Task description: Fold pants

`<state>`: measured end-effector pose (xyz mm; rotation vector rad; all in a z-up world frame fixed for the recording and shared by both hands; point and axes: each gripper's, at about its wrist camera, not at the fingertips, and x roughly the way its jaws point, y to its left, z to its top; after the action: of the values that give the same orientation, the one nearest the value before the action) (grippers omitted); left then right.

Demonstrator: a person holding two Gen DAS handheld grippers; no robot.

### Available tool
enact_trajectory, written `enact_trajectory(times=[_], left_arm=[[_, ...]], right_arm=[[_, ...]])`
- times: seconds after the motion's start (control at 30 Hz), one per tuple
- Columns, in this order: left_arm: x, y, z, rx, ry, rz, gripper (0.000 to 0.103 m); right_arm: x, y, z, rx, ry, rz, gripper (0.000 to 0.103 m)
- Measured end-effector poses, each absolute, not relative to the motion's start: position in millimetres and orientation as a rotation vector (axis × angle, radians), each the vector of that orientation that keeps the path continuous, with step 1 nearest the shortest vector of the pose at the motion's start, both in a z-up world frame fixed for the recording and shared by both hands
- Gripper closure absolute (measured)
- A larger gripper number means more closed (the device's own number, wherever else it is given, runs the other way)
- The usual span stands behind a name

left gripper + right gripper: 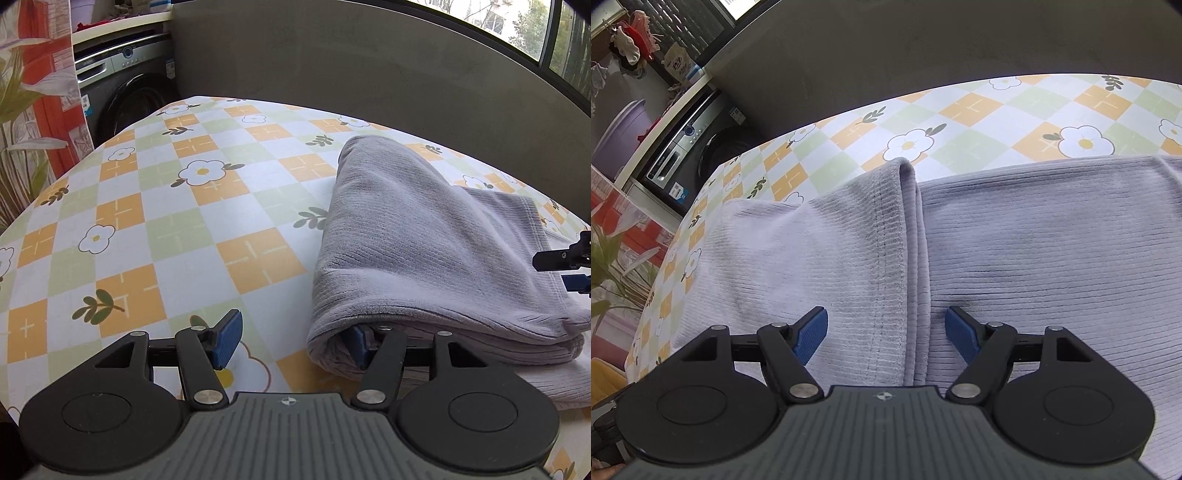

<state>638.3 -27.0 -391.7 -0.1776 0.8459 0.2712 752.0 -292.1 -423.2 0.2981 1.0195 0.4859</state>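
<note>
Blue pads of the left gripper (291,341) stand apart over the checkered flowered tablecloth (155,221), jaws roughly half open — the right-hand finger is tucked under the near left corner of the grey pants (410,236), the other over bare cloth, so nothing is clamped. These pants lie folded in a thick bundle on the right of that view, with the top layer draped over lower ones. From the right wrist, the right gripper (886,338) hovers wide open and empty above the ribbed fabric, straddling a stitched hem edge (890,236) that runs straight away from it. That hem's long axis lines up with the right gripper — it looks better placed for the next pinch.
</note>
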Motion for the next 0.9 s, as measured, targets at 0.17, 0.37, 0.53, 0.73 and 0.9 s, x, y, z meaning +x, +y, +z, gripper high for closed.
enact_trajectory(times=[0.17,0.37,0.53,0.73,0.9], left_arm=[[639,-28,-392,-0.17,0.849,0.28,0.04],[640,-28,-393,-0.156,0.851,0.28,0.04],[641,-29,-393,-0.143,0.855,0.28,0.04],[642,-32,-393,-0.121,0.858,0.277,0.04],[642,-43,-388,-0.053,0.853,0.246,0.042]], right_arm=[[751,-283,-423,0.351,1.027,0.543,0.04],[747,-290,-429,0.442,1.084,0.591,0.052],[741,-301,-433,0.462,1.115,0.618,0.052],[745,-297,-429,0.498,1.104,0.61,0.084],[732,-295,-377,0.451,0.912,0.643,0.086]])
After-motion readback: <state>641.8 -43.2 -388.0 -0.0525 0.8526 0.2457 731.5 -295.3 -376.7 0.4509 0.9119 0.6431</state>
